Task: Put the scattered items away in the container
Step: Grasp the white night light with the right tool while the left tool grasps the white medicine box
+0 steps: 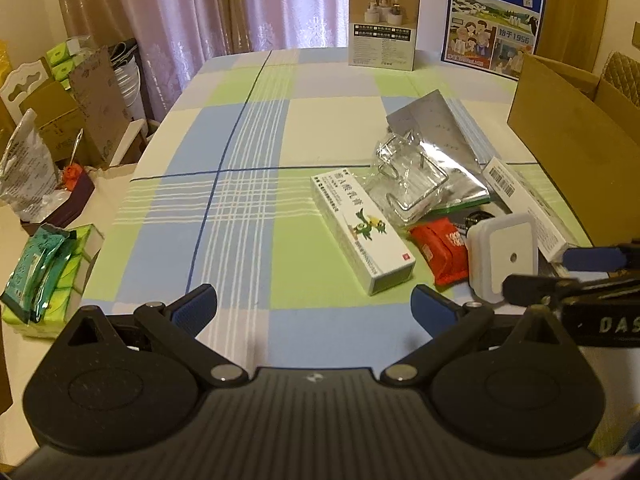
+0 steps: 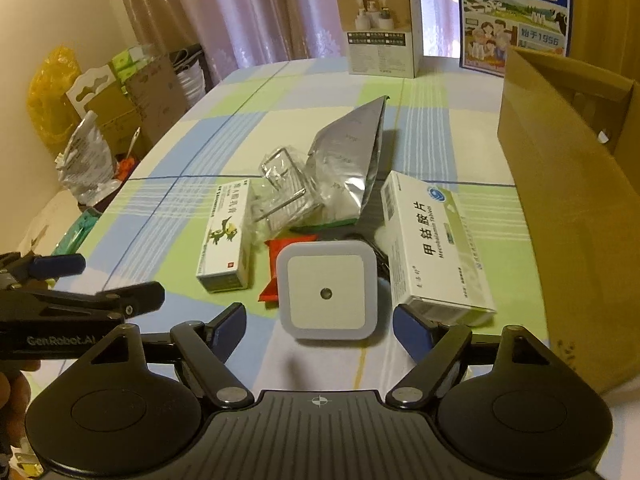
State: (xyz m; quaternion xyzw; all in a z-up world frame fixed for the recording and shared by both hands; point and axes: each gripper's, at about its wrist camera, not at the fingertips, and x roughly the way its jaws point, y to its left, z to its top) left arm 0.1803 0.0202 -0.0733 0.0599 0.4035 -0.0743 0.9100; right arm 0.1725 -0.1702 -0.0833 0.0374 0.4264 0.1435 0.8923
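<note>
The right tongs (image 2: 318, 330) stood open above the tabletop (image 2: 248, 128), lined up on the white square night light (image 2: 329, 293), which lay flat between and just ahead of the blue pads, untouched by either. The left tongs (image 1: 314, 308) were open too, over bare cloth, holding nothing.

The light looked like the item in hand. It sat in the pile's near edge, with the red packet (image 2: 276, 268) tucked against it at nine o'clock and the white tablet box (image 2: 434, 244) close at three o'clock. To do this well, the pads should probably come down square on the light's two opposite sides, low enough to bite the rim, without nudging that box. The cardboard container (image 2: 560, 184) stood at two o'clock, its opening upward, so a clean lift should clear its near wall.
</note>
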